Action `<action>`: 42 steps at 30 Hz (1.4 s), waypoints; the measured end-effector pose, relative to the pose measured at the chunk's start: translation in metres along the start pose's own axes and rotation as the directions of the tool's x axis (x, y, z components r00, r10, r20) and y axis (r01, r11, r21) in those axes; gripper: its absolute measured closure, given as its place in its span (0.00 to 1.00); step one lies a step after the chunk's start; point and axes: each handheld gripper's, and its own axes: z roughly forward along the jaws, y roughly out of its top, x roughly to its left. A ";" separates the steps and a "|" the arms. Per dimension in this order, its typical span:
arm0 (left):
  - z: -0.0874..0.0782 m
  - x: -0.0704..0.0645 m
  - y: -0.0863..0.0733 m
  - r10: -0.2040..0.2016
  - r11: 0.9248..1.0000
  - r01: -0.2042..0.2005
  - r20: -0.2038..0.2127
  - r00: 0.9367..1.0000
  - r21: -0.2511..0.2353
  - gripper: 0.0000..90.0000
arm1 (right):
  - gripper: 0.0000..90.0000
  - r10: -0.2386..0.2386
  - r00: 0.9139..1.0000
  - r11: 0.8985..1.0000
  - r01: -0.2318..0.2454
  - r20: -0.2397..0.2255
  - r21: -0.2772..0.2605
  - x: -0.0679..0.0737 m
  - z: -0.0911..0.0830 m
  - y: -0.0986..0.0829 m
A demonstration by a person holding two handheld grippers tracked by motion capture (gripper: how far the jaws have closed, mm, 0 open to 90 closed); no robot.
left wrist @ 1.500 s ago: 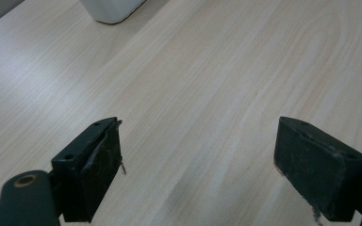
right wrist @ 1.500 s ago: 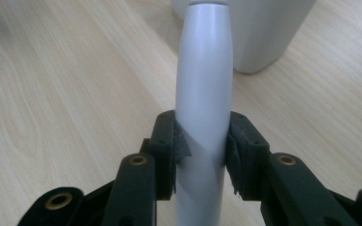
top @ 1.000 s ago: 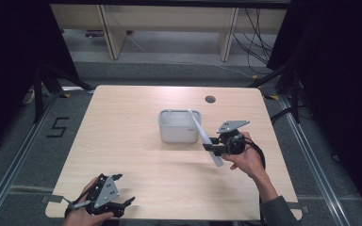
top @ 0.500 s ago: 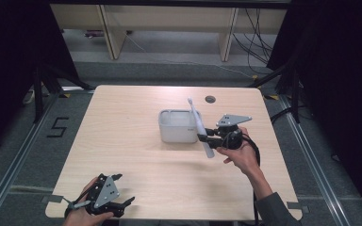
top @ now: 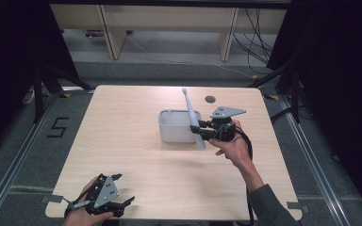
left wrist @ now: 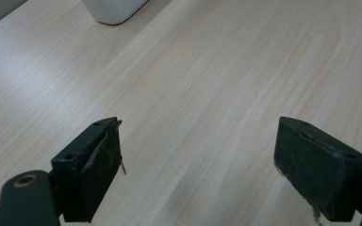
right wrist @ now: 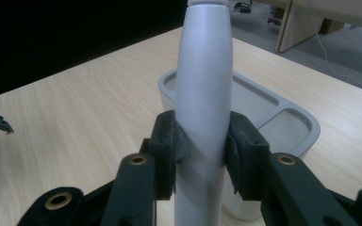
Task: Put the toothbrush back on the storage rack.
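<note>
We find the right gripper (top: pixel 201 133) raised over the surface (top: pixel 132 141), just right of the white container (top: pixel 176 129). Its jaws are clamped on a toothbrush (top: pixel 192 118), gripped at the thick lower handle. In the high view the toothbrush stands nearly upright, tilted slightly, with its head above the container's far rim and its butt end hanging below the jaws beside the container's right front corner. We cannot tell whether the butt touches the surface. The right hand (top: pixel 233 146) holds this gripper from the near right side.

In the right gripper view, the toothbrush (right wrist: pixel 202 108) is pressed between both pads (right wrist: pixel 169 141), and the container (right wrist: pixel 283 122) lies directly behind it, showing a divided interior with at least two compartments.

We find the left gripper (top: pixel 122 190) at the near left corner of the surface, held by the left hand (top: pixel 82 216), well apart from the container. In the left gripper view, its jaws stand wide apart with bare wood between them, holding nothing. A corner of the container (left wrist: pixel 113 9) appears at the top edge of that view.

A small dark round hole (top: pixel 210 99) sits near the far edge of the surface.
</note>
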 end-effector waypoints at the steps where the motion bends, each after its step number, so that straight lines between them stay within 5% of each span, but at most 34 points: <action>1: 0.000 0.000 0.000 0.001 1.000 -0.001 0.002 1.000 -0.001 0.17 | 0.74 0.002 1.000 1.000 -0.002 0.006 -0.002 0.001 0.000 0.001; 10: 0.000 0.000 0.000 -0.005 1.000 0.005 0.008 1.000 -0.006 0.17 | 0.74 0.004 1.000 0.999 -0.005 -0.016 -0.041 0.003 0.004 0.016; 11: 0.000 0.000 0.000 -0.002 1.000 0.002 0.004 1.000 -0.002 0.17 | 0.74 -0.026 1.000 0.999 0.026 -0.007 -0.044 0.001 0.004 0.018; 35: -0.001 0.000 0.000 -0.002 1.000 0.002 0.008 1.000 -0.006 0.17 | 0.74 0.014 0.999 0.995 -0.017 -0.029 -0.102 0.002 0.016 0.046; 42: 0.000 0.001 -0.001 -0.006 1.000 0.006 0.005 1.000 0.000 0.17 | 0.74 -0.004 1.000 0.991 0.002 -0.012 -0.136 0.004 0.019 0.059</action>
